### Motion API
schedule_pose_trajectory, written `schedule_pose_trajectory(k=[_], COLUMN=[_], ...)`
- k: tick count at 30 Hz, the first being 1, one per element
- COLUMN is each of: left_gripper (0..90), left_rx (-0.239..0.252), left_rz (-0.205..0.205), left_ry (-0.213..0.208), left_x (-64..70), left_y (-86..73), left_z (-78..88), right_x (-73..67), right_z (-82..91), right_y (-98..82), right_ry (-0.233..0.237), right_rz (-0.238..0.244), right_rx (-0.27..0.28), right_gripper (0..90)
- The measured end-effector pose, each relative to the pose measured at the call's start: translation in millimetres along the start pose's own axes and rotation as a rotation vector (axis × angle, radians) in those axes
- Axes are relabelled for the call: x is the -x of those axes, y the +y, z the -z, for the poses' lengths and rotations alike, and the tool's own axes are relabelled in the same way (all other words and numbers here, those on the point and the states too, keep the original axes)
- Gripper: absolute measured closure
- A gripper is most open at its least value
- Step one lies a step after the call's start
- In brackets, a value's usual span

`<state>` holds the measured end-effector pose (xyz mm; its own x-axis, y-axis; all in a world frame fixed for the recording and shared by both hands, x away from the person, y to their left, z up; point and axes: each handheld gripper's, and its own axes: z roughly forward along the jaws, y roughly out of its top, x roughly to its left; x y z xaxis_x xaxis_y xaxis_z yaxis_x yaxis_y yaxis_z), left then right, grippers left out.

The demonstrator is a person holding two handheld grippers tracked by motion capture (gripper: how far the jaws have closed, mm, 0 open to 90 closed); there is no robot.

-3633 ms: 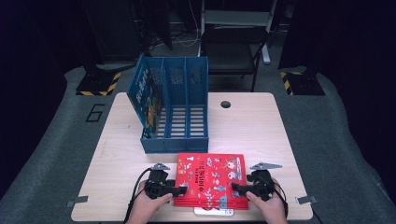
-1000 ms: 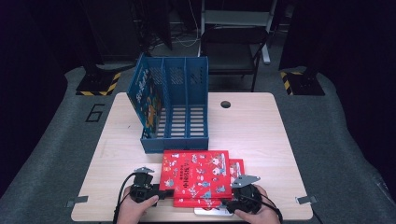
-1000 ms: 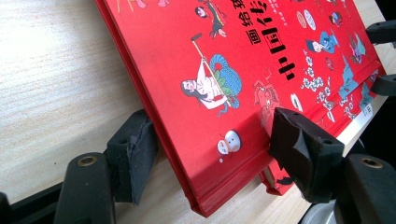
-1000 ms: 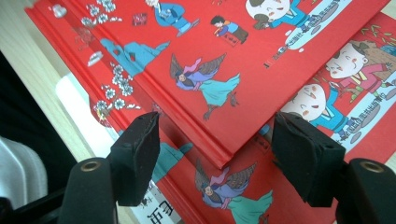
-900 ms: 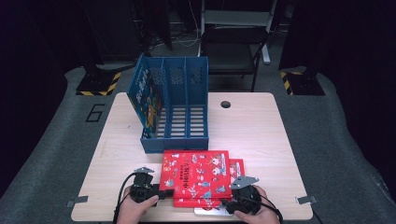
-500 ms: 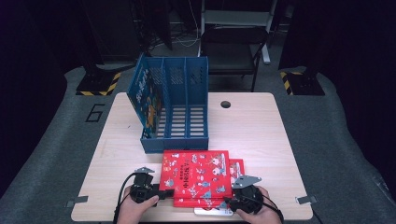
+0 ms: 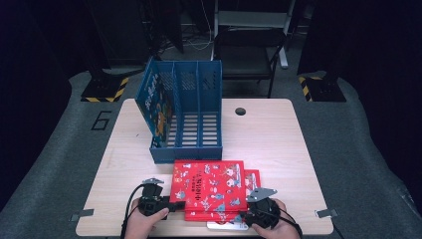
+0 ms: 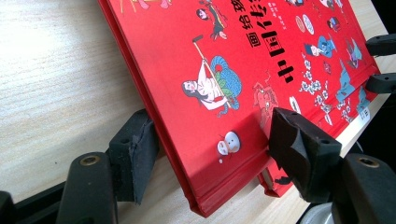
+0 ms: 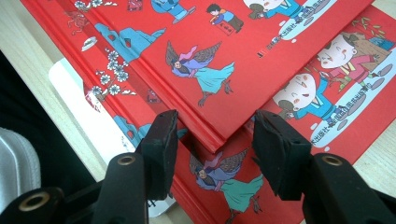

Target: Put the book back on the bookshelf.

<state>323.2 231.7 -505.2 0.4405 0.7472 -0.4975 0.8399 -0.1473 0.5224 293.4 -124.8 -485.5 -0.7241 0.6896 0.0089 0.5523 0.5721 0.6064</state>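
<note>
1. Right now your work centres on the top red picture book (image 7: 209,188), which lies cover-up at the near edge of the wooden table (image 7: 268,134), just in front of the blue file rack (image 7: 186,117).
2. Under it sits a second red picture book (image 7: 253,178) with the same cover art, shifted so that its far right part sticks out past the top book; a white sheet (image 7: 226,226) pokes out beneath the stack at the table's near edge.
3. Your left gripper (image 7: 166,206) is at the top book's near left corner. In the left gripper view (image 8: 205,154) its jaws straddle that corner, one pad against the spine edge below and the other on the cover, so the top book is clamped and its corner is tilted up off the table.
4. Your right gripper (image 7: 249,215) is at the stack's near right corner. In the right gripper view (image 9: 212,140) the top book's corner lies between the two jaws, which have just been closing. Small gaps show between the pads and the book edges, so the jaws are not pressing on it.
5. Farther out, the file rack has three compartments with slatted bottoms, and a book with a blue cover (image 7: 155,109) stands leaning in its left compartment.
6. Beyond the table's far edge stands a dark chair (image 7: 249,50).
</note>
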Motion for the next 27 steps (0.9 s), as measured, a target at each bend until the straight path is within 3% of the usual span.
schedule_pose_trajectory(k=[8, 16, 19, 22, 24, 27], left_gripper=[34.3, 35.0, 35.7, 36.3, 37.2, 38.9], left_rx=[0.004, 0.009, 0.016, 0.016, 0.043, 0.053], left_rz=[-0.003, -0.010, 0.004, -0.008, 0.003, -0.013], left_ry=[0.003, 0.011, 0.008, 0.005, 0.007, 0.003], left_x=[0.1, 1.3, 3.3, 4.1, 5.9, 6.0], left_y=[0.2, 1.5, 1.6, 2.8, 3.4, 5.2], left_z=[0.0, 2.5, 4.0, 7.1, 9.3, 14.8], right_x=[-3.3, 0.2, 1.3, 3.0, 3.7, 4.3], right_z=[-1.2, -0.8, -0.9, -0.9, -1.1, -1.2], right_y=[2.2, 2.4, 2.1, 2.0, 1.7, 2.0], right_ry=[-0.022, 0.012, 0.002, 0.027, 0.023, 0.032], right_rz=[0.007, -0.018, -0.026, -0.035, -0.045, -0.053], right_rx=[-0.015, -0.013, -0.008, 0.002, 0.007, 0.010], right_gripper=[47.3, 47.7, 47.9, 48.0, 48.0, 47.9])
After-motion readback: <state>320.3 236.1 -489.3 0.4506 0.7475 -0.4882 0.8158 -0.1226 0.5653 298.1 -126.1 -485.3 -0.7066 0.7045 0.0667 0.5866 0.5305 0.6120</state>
